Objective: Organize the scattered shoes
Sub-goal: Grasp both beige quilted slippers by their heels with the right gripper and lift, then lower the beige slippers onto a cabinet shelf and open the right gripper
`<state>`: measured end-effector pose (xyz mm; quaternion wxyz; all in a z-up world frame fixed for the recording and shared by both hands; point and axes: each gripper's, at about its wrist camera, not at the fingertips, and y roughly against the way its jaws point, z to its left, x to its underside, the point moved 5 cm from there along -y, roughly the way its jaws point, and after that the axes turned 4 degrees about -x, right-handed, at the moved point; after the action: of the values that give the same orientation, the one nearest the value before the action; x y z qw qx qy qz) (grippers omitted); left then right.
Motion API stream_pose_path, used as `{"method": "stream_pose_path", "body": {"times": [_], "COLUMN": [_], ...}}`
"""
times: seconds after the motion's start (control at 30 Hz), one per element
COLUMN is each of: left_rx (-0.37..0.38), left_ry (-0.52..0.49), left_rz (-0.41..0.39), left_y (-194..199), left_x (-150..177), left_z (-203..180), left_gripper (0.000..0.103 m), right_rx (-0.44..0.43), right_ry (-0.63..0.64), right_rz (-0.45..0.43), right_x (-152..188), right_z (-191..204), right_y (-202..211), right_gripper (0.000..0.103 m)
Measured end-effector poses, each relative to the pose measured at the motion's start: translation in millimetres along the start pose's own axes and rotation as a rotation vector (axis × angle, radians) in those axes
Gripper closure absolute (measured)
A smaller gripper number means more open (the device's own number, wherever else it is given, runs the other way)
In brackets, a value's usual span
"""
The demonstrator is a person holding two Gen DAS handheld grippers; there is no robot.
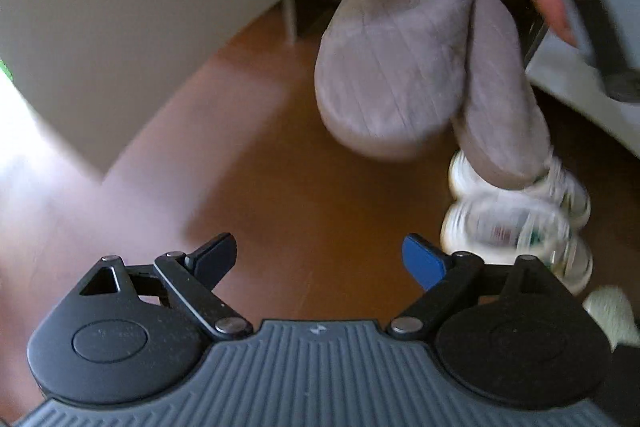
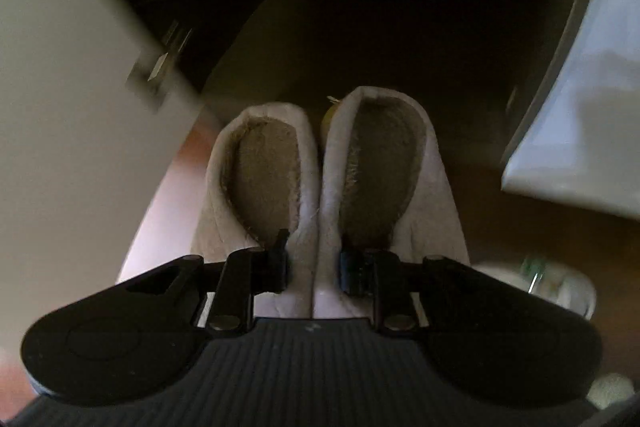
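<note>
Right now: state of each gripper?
Left gripper: open, nothing between the fingers.
Right gripper: shut on the pair of grey slippers, pinching their two inner walls together; slippers lifted off the floor.

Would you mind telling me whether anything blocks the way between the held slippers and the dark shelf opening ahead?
Nothing visible does: the right gripper holds both slippers pinched together, and the dark shelf opening ahead looks unobstructed, though dim.
</note>
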<state>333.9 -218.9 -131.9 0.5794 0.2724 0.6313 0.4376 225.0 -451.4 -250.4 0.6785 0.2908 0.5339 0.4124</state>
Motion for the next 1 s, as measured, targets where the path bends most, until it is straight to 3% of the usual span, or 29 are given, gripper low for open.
{"method": "stream_pose_path", "body": {"times": [0.13,0.27,0.3,0.37,0.43,0.5,0.57,0.63,0.7,0.77,0.8,0.9,1.0], "left_rx": [0.021,0.014,0.012,0.013,0.012,0.020,0.026,0.036,0.057,0.072,0.085,0.144,0.164], "left_ry": [-0.078,-0.183,-0.208,-0.258,-0.278,-0.305,-0.340,-0.374,-0.419,-0.495,-0.530,-0.612,-0.664], "left_rz": [-0.049,-0.058,-0.058,-0.062,-0.067,-0.078,-0.089,-0.092,-0.104,-0.126,-0.130,-0.106,-0.082], "left_y": [-29,-57,-62,-80,-93,-102,-109,-113,-119,-125,-129,-143,-157], "left_x": [-34,-50,-53,-56,-57,-60,-65,-69,-76,-82,-86,-94,-103], "left_z": [-15,-34,-39,-48,-52,-57,-61,-65,-71,-80,-84,-99,-110], "left_gripper": [0.011,0.011,0.011,0.011,0.011,0.013,0.019,0.020,0.020,0.021,0.027,0.031,0.033], "right_rx": [0.077,0.136,0.139,0.129,0.102,0.109,0.058,0.027,0.018,0.005,-0.009,-0.026,0.014], "right_ry": [-0.051,-0.003,0.006,0.115,0.229,0.355,0.499,0.556,0.508,0.469,0.453,0.420,0.338], "right_rz": [-0.088,-0.114,-0.128,-0.174,-0.214,-0.274,-0.298,-0.205,-0.036,0.045,0.082,0.134,0.129], "right_x": [-85,-127,-135,-137,-133,-121,-94,-60,-27,-11,-4,9,-8], "right_z": [-14,-26,-29,-28,-27,-26,-29,-43,-68,-76,-79,-82,-85], "right_y": [-51,-102,-107,-110,-95,-72,-37,-10,5,4,-1,-11,-25], "right_gripper": [0.083,0.079,0.070,0.064,0.048,0.044,0.050,0.084,0.088,0.092,0.093,0.094,0.098]}}
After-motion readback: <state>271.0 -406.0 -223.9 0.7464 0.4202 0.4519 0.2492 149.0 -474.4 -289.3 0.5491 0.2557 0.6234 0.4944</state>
